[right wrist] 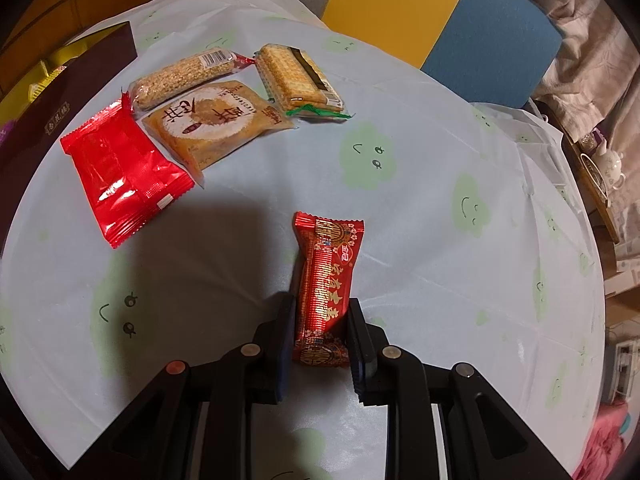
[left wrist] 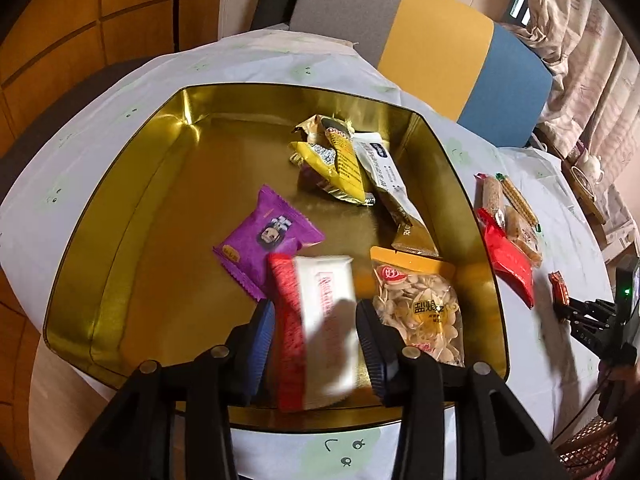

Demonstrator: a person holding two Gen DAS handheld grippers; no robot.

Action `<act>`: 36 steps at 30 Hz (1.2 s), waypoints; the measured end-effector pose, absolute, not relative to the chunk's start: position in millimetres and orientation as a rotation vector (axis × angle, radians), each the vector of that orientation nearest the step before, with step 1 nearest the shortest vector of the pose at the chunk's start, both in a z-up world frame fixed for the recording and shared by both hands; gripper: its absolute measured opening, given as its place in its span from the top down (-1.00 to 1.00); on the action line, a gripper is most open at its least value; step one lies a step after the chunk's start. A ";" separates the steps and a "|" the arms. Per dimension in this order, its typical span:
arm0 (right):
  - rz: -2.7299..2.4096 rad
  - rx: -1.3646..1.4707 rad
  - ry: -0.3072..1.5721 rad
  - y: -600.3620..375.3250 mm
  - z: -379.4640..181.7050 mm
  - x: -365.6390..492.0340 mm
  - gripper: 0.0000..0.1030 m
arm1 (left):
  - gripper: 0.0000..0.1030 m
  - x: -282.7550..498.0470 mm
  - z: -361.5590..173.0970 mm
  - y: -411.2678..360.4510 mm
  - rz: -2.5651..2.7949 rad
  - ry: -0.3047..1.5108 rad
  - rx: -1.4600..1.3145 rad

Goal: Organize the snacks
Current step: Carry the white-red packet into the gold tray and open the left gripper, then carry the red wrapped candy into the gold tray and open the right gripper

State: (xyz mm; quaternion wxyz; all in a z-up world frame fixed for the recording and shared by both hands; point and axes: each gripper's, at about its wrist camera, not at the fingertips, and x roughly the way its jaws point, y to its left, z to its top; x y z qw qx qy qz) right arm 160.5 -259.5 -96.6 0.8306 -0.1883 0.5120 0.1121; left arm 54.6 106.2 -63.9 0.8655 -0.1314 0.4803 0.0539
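My left gripper (left wrist: 316,312) hangs over the near part of the gold tin (left wrist: 120,216). A white and red snack packet (left wrist: 320,328) sits between its open fingers, blurred, with a gap on both sides. The tin also holds a purple packet (left wrist: 268,236), a bag of seeds (left wrist: 420,312), a yellow packet (left wrist: 340,160) and a white sachet (left wrist: 384,172). My right gripper (right wrist: 320,312) is shut on a red and gold candy bar (right wrist: 326,284) just above the tablecloth. Beyond it lie a red packet (right wrist: 124,176), a tan pastry packet (right wrist: 216,124), a grain bar (right wrist: 184,76) and a cracker pack (right wrist: 300,76).
The round table wears a pale cloth (right wrist: 420,240) with green faces. The tin's dark outer wall (right wrist: 68,108) stands at the left of the right wrist view. A grey, yellow and blue chair back (left wrist: 420,40) stands behind the table. A tea set (right wrist: 608,164) sits at the right.
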 end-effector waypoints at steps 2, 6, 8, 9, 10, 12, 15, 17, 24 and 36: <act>0.235 -0.394 1.087 -259.7 -96.9 160.7 0.51 | 0.17 52.1 -60.2 104.0 0.118 0.989 -0.261; 0.228 -0.394 1.086 -258.9 -97.4 160.7 0.51 | 0.17 46.1 -49.5 100.9 0.129 0.943 -0.231; 0.222 -0.385 1.089 -259.4 -97.2 161.4 0.51 | 0.16 43.8 -45.3 101.0 0.137 0.930 -0.224; 0.217 -0.386 1.089 -258.7 -97.1 161.4 0.52 | 0.17 43.6 -43.8 101.1 0.142 0.928 -0.217; 0.211 -0.388 1.088 -258.1 -96.9 161.5 0.53 | 0.17 42.3 -41.9 101.3 0.150 0.923 -0.208; 0.193 -0.387 1.093 -256.2 -96.5 162.2 0.54 | 0.17 39.1 -38.6 103.5 0.147 0.908 -0.214; 0.168 -0.362 1.106 -254.4 -94.8 164.2 0.54 | 0.17 36.0 -35.9 105.5 0.143 0.900 -0.214; 0.157 -0.352 1.112 -253.0 -93.3 165.3 0.54 | 0.17 34.5 -34.5 106.2 0.142 0.895 -0.211; 0.117 -0.294 1.125 -252.5 -90.8 168.8 0.54 | 0.17 31.9 -33.5 110.0 0.141 0.891 -0.221; 0.214 -0.096 1.090 -248.3 -60.1 160.1 0.55 | 0.17 31.1 -33.7 112.5 0.144 0.886 -0.227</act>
